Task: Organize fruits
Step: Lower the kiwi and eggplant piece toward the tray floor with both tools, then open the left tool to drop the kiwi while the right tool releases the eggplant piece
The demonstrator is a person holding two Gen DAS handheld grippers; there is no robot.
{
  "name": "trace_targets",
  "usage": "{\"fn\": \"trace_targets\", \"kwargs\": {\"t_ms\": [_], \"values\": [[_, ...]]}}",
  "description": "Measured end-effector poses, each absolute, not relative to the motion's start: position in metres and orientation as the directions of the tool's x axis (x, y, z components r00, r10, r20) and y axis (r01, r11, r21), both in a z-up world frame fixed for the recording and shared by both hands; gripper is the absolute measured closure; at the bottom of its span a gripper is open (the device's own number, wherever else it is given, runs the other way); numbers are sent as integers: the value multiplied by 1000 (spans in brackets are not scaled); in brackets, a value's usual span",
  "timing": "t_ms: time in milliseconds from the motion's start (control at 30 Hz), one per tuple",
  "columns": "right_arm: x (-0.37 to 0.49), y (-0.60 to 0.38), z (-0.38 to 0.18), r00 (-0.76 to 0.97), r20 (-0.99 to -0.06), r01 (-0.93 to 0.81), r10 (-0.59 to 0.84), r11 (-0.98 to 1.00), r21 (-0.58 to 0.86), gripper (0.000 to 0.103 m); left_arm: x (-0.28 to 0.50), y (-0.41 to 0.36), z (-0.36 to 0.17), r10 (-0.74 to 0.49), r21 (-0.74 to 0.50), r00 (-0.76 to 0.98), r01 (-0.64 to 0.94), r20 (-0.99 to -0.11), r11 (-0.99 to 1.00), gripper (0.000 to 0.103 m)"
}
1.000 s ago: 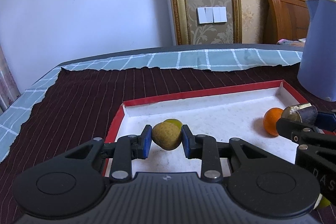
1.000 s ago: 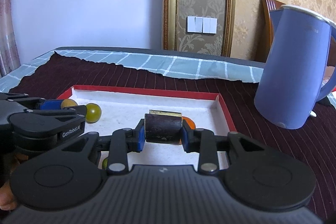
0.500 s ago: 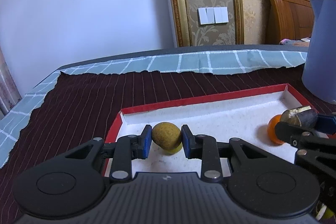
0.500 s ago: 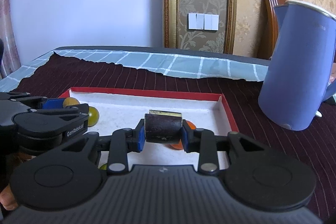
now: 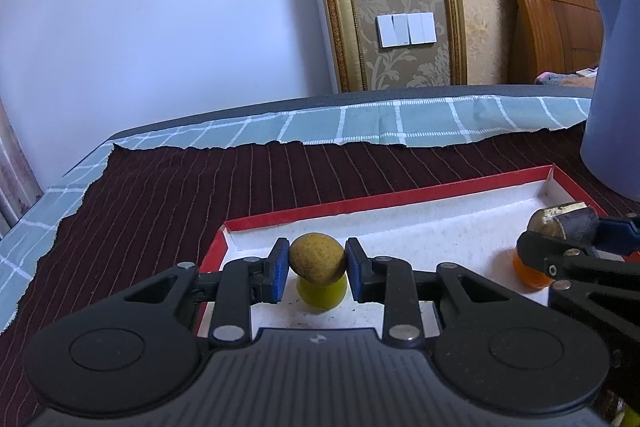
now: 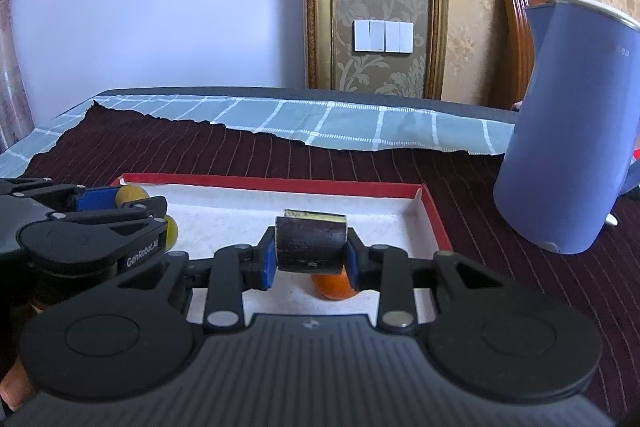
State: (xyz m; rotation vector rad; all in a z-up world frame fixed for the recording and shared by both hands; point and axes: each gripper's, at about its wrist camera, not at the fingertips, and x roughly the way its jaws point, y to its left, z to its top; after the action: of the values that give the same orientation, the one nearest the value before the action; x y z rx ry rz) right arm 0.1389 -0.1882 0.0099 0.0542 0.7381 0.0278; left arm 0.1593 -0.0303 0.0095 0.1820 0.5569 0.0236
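Fruits held in both tongs, over the red-rimmed tray (image 5: pixel 362 203).
Left tongs (image 5: pixel 317 264) clamp brown round fruit (image 5: pixel 317 257) above a yellow-green fruit (image 5: pixel 321 294); right tongs (image 6: pixel 310 253) grip dark cylindrical piece (image 6: pixel 310 245) above orange (image 6: pixel 333 286). Both pitched down, side by side.

White floor of the red-rimmed tray (image 6: pixel 404 191) open across its middle and far side, orange fruit (image 6: pixel 333 286) and yellow-green fruit (image 5: pixel 321 292) blocking its near part, blue kettle (image 6: pixel 568 131) standing just right of the tray, dark striped cloth (image 5: pixel 168 187) bare left of the tray
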Motion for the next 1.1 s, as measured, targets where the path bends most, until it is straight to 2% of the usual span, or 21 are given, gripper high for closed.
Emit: {"fn": "trace_targets", "kwargs": {"t_ms": [1033,1100], "values": [[174,-193,-4,695,-719,31,10,999,43,72,184,-32,5,77,177,831,26,-550,984,74],[176,-192,-4,696,-718,33,2,999,34,67,184,-33,5,77,179,830,28,-553,983,74]]}}
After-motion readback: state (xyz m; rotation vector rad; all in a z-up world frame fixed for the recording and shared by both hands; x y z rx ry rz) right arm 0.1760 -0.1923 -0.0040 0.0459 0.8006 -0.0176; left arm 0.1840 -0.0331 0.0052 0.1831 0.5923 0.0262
